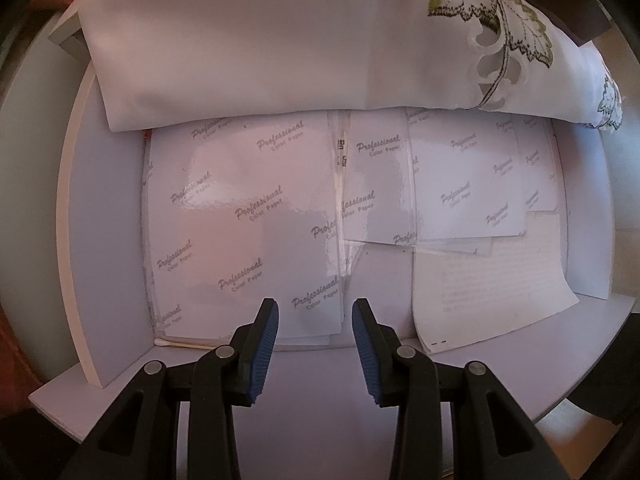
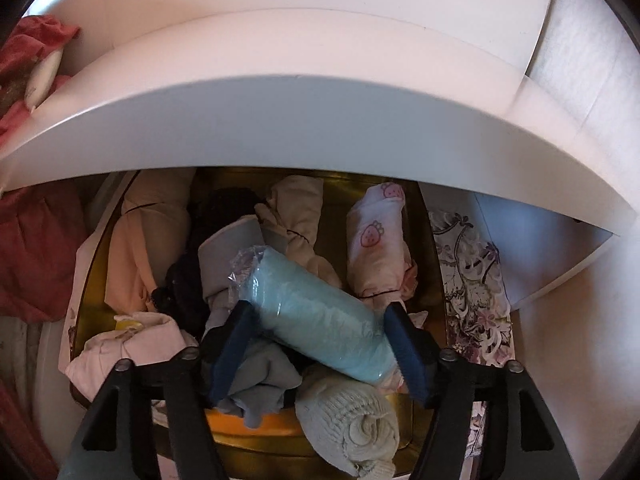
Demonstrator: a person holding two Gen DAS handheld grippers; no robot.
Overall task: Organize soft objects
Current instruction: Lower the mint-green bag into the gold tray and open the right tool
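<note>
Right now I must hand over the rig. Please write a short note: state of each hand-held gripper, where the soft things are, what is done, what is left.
Left hand-held gripper: open, nothing between its pads, above the white drawer lined with paper sheets; folded embroidered cloth lies at the far end.
Right hand-held gripper: jaws wide around the wrapped blue roll, which rests on the pile in the gold box; whether the pads press it is unclear.
Done: many rolled pieces, including the strawberry-print roll, are in the box.
Left: settle the blue roll, tidy loose pieces.
</note>
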